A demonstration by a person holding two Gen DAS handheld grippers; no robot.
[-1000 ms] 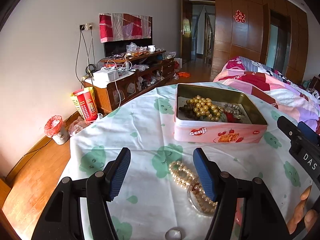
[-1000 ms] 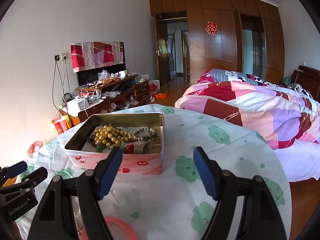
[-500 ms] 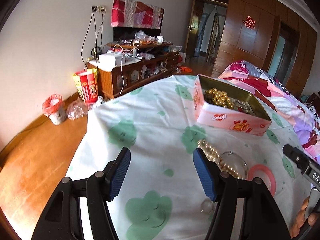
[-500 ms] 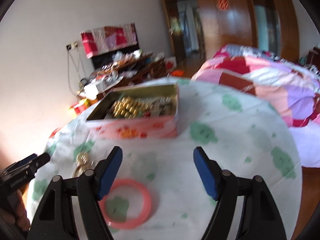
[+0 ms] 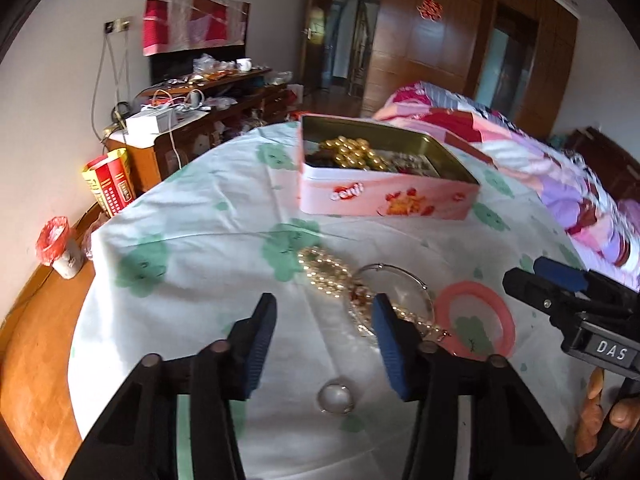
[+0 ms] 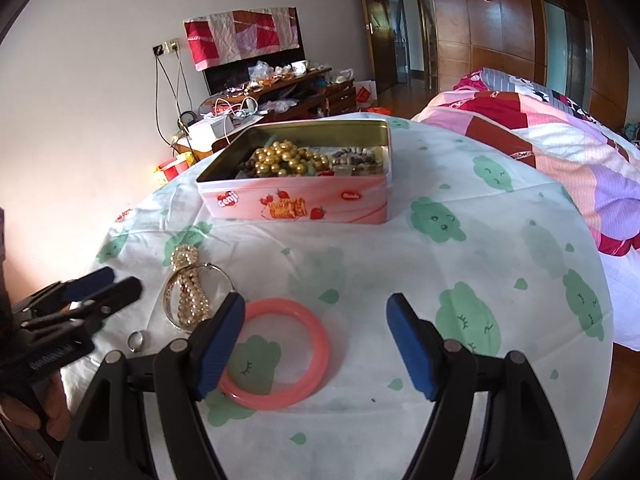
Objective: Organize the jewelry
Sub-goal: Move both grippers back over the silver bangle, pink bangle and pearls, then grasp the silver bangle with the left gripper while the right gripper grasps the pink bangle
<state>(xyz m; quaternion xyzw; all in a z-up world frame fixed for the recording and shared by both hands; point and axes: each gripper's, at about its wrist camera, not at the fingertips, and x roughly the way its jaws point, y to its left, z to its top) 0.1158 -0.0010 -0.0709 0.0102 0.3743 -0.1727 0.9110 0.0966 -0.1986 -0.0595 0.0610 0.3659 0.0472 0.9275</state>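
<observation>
Left tool (image 5: pixel 322 334): jaws just narrowed, still apart, nothing between them. Small ring (image 5: pixel 335 395) lies on the table (image 5: pixel 192 240) just below, half hidden in the right view. Right tool (image 6: pixel 314 344): wide open, empty, over the pink bangle (image 6: pixel 276 354). Gold bead bracelet (image 6: pixel 188 288) lies across a clear bangle (image 5: pixel 394 280). Tin (image 6: pixel 300 204) beyond holds beads.

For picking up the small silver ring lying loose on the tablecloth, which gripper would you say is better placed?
Left. The left gripper hangs right over the silver ring, jaws just narrowed, nothing between them. The right gripper is open by the pink bangle, with the ring off to its side.
</observation>
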